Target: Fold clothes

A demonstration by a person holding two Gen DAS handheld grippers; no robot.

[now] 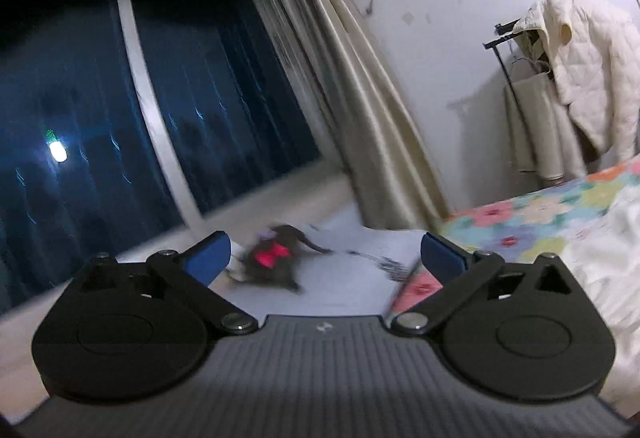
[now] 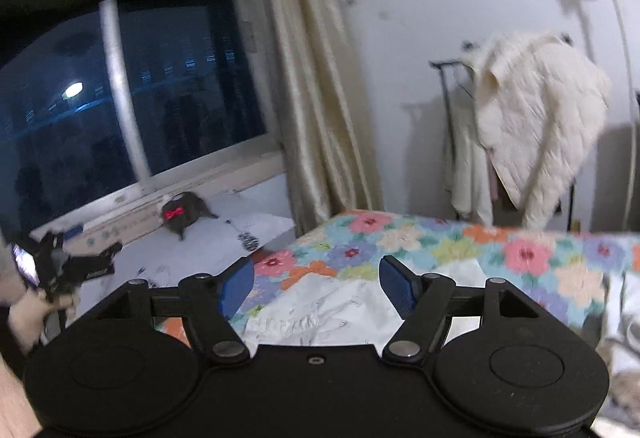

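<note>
while both tongs hang wide apart and empty above a bed, a crumpled white garment [image 2: 320, 314] lies rumpled on the floral bedspread [image 2: 520, 258], faint print showing on its creased cloth. the bedspread's near edge runs beside a pale table [image 1: 340, 278] under the dark window, where a small dark plush toy with a red bow [image 1: 272, 258] sits. the garment lies just below and ahead of the right tongs [image 2: 316, 288], and off to the right of the left tongs [image 1: 325, 258].
</note>
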